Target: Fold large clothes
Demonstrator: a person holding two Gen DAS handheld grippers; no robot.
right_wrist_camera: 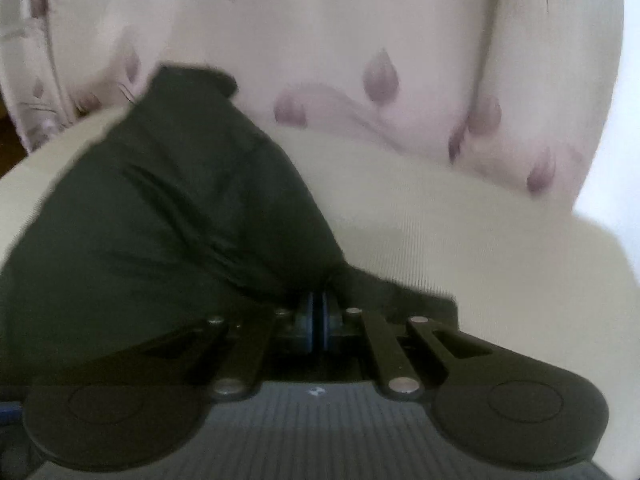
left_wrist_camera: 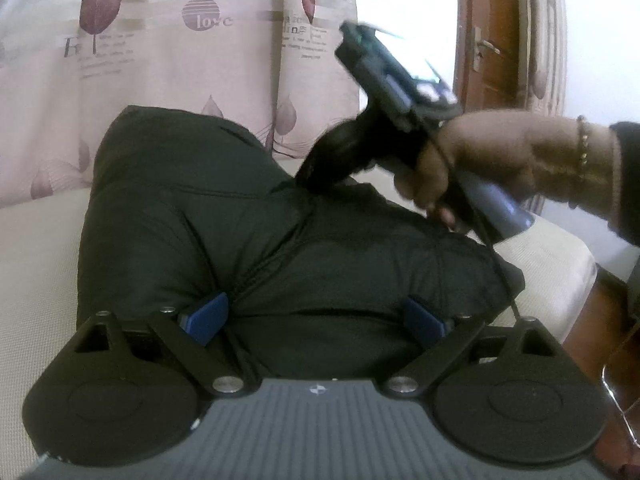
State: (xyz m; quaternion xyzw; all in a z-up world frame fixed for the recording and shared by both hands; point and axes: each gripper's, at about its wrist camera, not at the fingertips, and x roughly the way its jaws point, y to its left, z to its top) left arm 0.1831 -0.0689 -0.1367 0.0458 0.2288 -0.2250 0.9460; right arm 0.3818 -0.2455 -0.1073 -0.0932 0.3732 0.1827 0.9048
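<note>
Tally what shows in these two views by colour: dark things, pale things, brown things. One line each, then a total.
Dark: 3 – black jacket, left hand-held gripper, right hand-held gripper
Pale: 2 – cream cushion, leaf-print curtain
Brown: 1 – wooden door
Total: 6

Your left gripper (left_wrist_camera: 316,318) has a ribbed grey body with a small round emblem, two black round discs at its sides, black link arms with silver screws, and blue pads (left_wrist_camera: 204,316). Your right gripper (right_wrist_camera: 319,320) is built the same, its blue pads (right_wrist_camera: 308,320) edge-on. From the left wrist view, that tool shows a black body, a blue-grey handle and a thin black cable. Your right hand (left_wrist_camera: 500,164) wears a beaded bracelet (left_wrist_camera: 584,148) and a dark sleeve (left_wrist_camera: 628,180).
</note>
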